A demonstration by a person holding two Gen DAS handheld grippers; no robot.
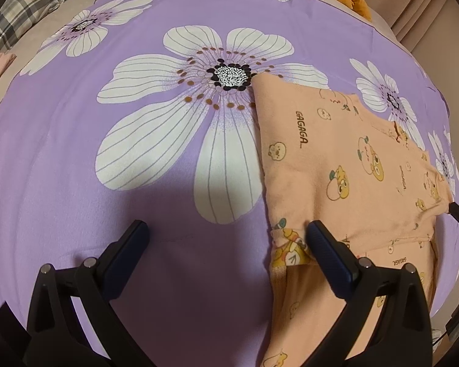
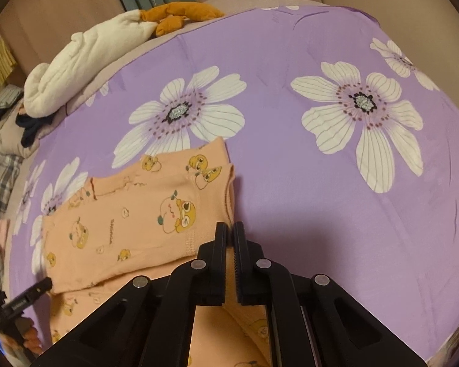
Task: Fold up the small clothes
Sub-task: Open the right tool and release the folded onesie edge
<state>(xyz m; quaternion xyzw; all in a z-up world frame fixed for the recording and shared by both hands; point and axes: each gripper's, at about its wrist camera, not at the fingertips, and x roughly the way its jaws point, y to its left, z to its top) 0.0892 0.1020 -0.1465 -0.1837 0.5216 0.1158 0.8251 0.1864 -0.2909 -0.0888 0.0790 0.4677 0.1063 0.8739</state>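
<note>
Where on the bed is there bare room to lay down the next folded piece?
The purple floral sheet lies bare left of the peach printed garment, ahead of the open left gripper. It is also bare to the right of the garment's edge, beyond the right gripper. The far corner is crowded with a white cloth and an orange plush.

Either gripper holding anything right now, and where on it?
Right gripper is shut on the peach garment, pinching its near right edge. Left gripper is open and holds nothing.
</note>
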